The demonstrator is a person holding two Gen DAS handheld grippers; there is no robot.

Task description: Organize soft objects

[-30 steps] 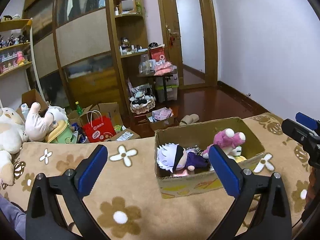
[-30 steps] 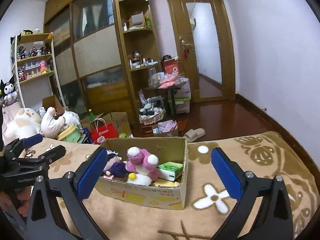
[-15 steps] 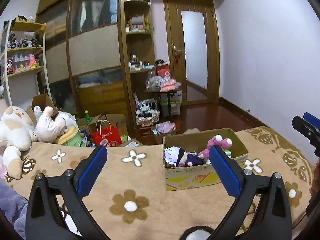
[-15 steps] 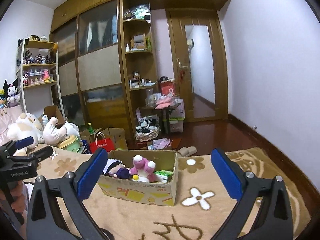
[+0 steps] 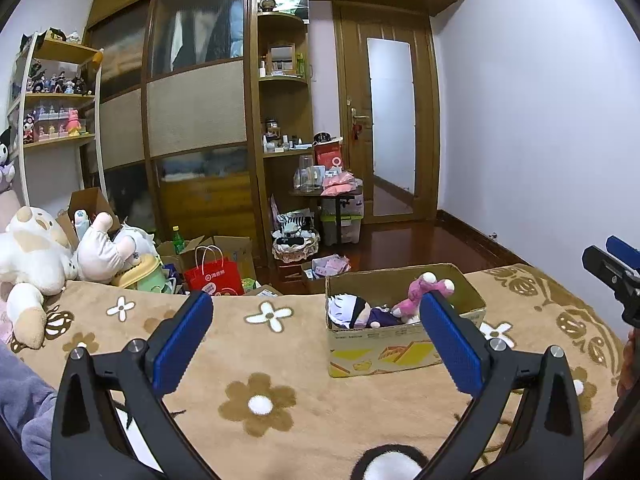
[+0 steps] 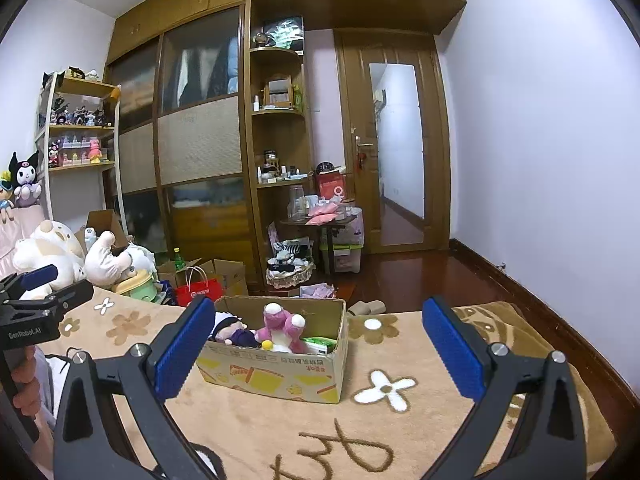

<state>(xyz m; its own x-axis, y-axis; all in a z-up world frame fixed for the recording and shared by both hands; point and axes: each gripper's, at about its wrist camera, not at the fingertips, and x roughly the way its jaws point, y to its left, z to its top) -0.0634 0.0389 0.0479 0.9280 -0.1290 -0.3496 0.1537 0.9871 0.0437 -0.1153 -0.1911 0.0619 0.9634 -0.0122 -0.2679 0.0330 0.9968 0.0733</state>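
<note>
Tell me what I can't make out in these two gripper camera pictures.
- Brown cardboard box: its floor is hidden in both views by its front wall and the toys.
- White-haired plush doll: in the right wrist view, the gripper's blue pad mostly covers it.
- Green packet: print too small to read.
- Black-and-white plush: cut off by the left wrist view's bottom edge.
</note>
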